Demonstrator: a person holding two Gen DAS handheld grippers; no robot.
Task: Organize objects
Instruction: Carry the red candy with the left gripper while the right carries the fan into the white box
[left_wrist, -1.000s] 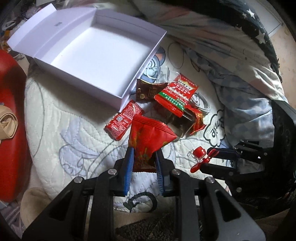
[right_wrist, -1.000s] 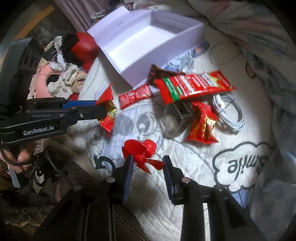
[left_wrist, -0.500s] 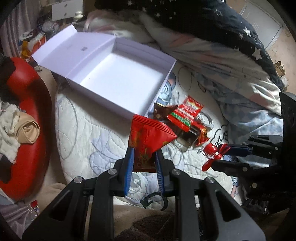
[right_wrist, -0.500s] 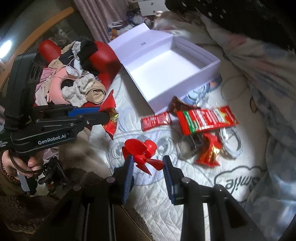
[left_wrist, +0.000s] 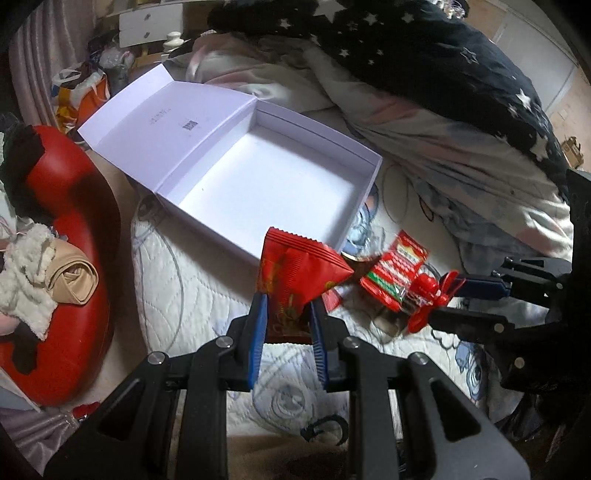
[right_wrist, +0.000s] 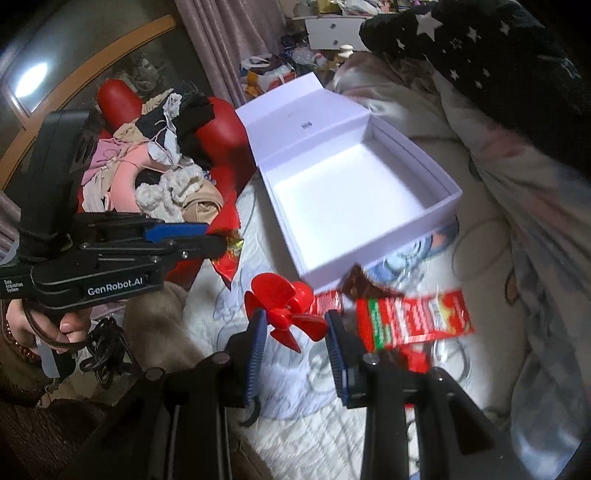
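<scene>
Packet (left_wrist: 295, 273) bottom behind left tool (left_wrist: 286, 314)

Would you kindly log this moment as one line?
left gripper: holds red snack packet | right gripper: holds red fan | white box: open, empty

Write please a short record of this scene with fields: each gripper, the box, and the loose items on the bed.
left gripper: shut on red snack packet
right gripper: shut on red toy fan
white box: lid open, nothing inside
bed quilt: red-green packet and other wrappers lying beside the box
</scene>
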